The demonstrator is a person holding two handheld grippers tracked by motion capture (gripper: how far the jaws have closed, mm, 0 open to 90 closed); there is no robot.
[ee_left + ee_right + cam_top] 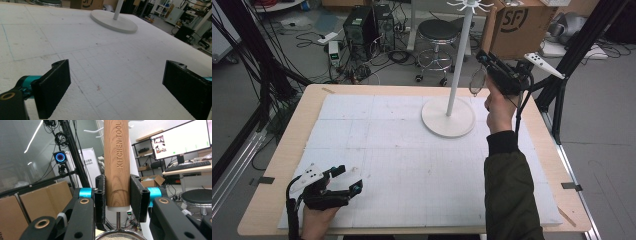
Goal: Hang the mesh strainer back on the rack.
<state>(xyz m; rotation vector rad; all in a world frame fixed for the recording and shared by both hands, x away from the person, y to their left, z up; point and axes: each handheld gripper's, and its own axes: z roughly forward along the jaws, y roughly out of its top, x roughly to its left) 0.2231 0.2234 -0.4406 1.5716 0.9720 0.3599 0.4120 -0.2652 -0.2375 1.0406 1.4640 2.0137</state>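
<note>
At the far right of the table, your right gripper (pixel 492 65) is raised beside the tall white hook stand (pixel 460 60), its jaws clamped on the round wooden handle marked KITCHEN TOOL (pixel 116 162). The handle stands upright between the two black pads (pixel 136 195), gripped close to its lower end. Below it a thin metal stem runs down to a round wire strainer head (pixel 477 81), which in the high view hangs just right of the stand's pole, near it but apart as far as I can tell.

Near the front left corner, your left gripper (pixel 343 181) rests low over the white gridded foam mat (pixel 412 165) with its jaws wide apart and nothing between them.

My guess is that you mean to hang the strainer on one of the white hooks (pixel 471 6) at the top of the stand. The risks from here:

- The grip sits near the handle's end, so the handle could pivot or slip between the pads if the far end catches a hook.
- The dangling head could knock the pole (the stand is tall on a flat round base (pixel 448 118)) and rock it.
- Whether the handle's top has a hanging loop I cannot tell, so a blind release could drop the tool onto the mat.
</note>
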